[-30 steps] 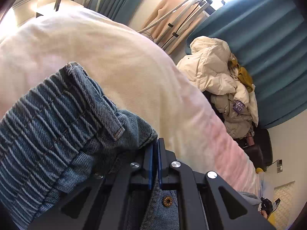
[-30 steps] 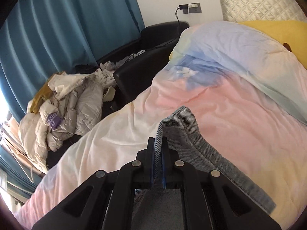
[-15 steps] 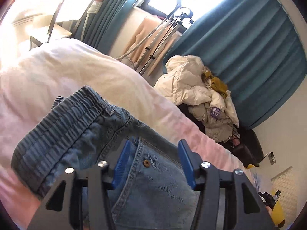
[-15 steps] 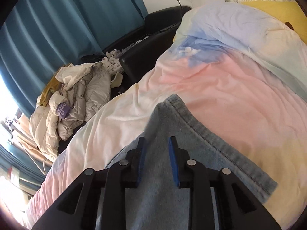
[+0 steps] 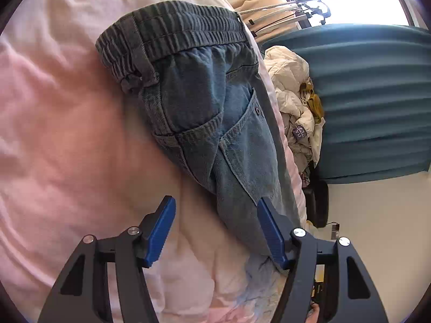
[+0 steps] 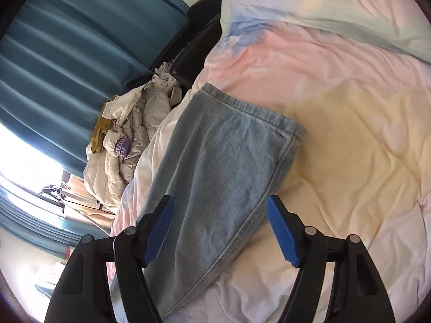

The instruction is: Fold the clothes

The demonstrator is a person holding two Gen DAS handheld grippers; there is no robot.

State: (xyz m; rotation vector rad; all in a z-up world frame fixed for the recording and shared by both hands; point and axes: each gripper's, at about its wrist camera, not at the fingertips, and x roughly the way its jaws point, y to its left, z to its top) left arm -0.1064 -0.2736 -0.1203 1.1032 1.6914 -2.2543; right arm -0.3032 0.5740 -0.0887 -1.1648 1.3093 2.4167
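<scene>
Both grippers are letting go now. A second ago each was clamped on denim; now the left gripper (image 5: 215,231) is hanging with its blue pads spread wide, nothing between them, and the right gripper (image 6: 221,231) is doing the same at the other end. The jeans (image 5: 215,123) are lying released on the pastel duvet (image 5: 67,134), and that duvet is the landmark here.

At the left end, the elastic waistband (image 5: 172,32) is resting on the pink part of the duvet, bunched and turned over on itself, with the pocket (image 5: 242,156) facing up just beyond the open pads. At the right end, the hem (image 6: 250,107) is sitting flat where the duvet is shading from pink to cream, and the pant leg (image 6: 215,177) is running back under the spread jaws. Off the duvet's far edge, a heap of pale jackets (image 6: 129,145) is piled against the teal curtain (image 6: 67,40).

The release suggests the garment has been laid out lengthwise, ready for a fold. The waistband is looking rumpled, so some smoothing is probably needed before the ends are brought together.
</scene>
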